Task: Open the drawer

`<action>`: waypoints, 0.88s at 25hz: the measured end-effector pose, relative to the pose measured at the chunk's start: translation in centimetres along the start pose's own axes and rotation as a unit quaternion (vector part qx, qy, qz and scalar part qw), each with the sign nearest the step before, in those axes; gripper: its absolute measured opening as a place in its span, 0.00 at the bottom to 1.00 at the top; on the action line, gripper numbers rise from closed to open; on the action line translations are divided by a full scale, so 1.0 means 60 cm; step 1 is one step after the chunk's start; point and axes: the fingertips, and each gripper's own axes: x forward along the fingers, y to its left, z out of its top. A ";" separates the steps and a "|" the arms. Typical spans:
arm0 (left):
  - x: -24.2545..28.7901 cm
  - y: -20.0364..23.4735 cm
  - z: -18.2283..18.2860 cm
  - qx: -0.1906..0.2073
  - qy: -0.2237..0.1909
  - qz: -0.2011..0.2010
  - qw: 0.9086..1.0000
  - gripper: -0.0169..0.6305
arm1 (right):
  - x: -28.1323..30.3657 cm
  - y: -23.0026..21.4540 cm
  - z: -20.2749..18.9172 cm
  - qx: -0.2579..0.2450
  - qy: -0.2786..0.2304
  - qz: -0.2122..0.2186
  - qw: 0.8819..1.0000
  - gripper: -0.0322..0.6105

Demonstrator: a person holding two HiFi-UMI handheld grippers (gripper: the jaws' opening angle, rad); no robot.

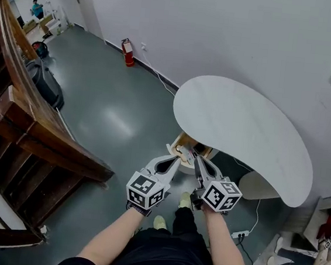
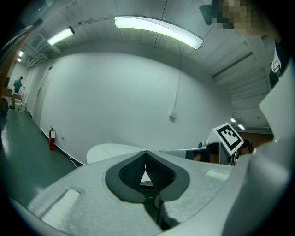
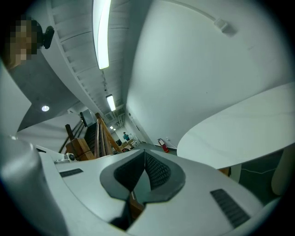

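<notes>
Left tongs (image 1: 178, 152), right tongs (image 1: 196, 158) clenched, empty, near white table (image 1: 242, 131); red extinguisher (image 1: 128, 53), probably labelled, print unreadable.

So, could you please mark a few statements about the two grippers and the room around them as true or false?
1. The left gripper has its jaws together with nothing between them. True.
2. The right gripper is clamped on a drawer handle. False: its jaws are shut on nothing, and it is held in the air.
3. A red fire extinguisher stands against the wall. True.
4. The white table has a square top. False: its outline is rounded and curved, like a bean.
5. The wooden staircase is on the right of the head view. False: it is on the left.
</notes>
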 end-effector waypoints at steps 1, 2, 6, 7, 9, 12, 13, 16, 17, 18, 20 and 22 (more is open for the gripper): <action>0.001 -0.001 0.010 0.003 -0.003 0.000 1.000 0.04 | 0.000 0.004 0.011 -0.011 -0.003 0.001 1.000 0.08; -0.002 -0.004 0.020 0.004 -0.007 0.001 1.000 0.04 | -0.002 0.012 0.020 -0.024 -0.005 0.001 1.000 0.08; -0.020 -0.017 0.054 0.012 -0.023 0.003 1.000 0.04 | -0.018 0.047 0.046 -0.078 -0.014 -0.007 0.997 0.08; -0.014 -0.018 0.060 0.013 -0.024 0.003 1.000 0.04 | -0.018 0.048 0.054 -0.089 -0.016 -0.007 0.996 0.08; -0.006 -0.021 0.070 0.015 -0.028 0.004 0.999 0.04 | -0.019 0.052 0.068 -0.108 -0.020 -0.004 0.994 0.08; 0.005 -0.019 0.088 0.022 -0.034 0.007 0.999 0.04 | -0.010 0.059 0.088 -0.127 -0.026 0.003 0.992 0.07; 0.010 -0.017 0.094 0.023 -0.036 0.008 0.999 0.04 | -0.005 0.057 0.092 -0.130 -0.026 0.004 0.991 0.07; 0.018 -0.013 0.103 0.025 -0.041 0.011 0.999 0.04 | 0.003 0.054 0.097 -0.137 -0.025 0.002 0.990 0.07; 0.018 -0.012 0.105 0.026 -0.042 0.012 0.999 0.04 | 0.004 0.053 0.097 -0.138 -0.025 0.001 0.990 0.07; 0.018 -0.011 0.106 0.027 -0.043 0.012 0.999 0.04 | 0.004 0.054 0.096 -0.139 -0.025 0.000 0.990 0.07; 0.015 -0.008 0.106 0.027 -0.044 0.014 0.999 0.04 | 0.005 0.055 0.095 -0.140 -0.024 -0.001 0.990 0.07; 0.013 -0.007 0.107 0.026 -0.045 0.015 0.999 0.04 | 0.006 0.057 0.095 -0.140 -0.024 0.000 0.990 0.07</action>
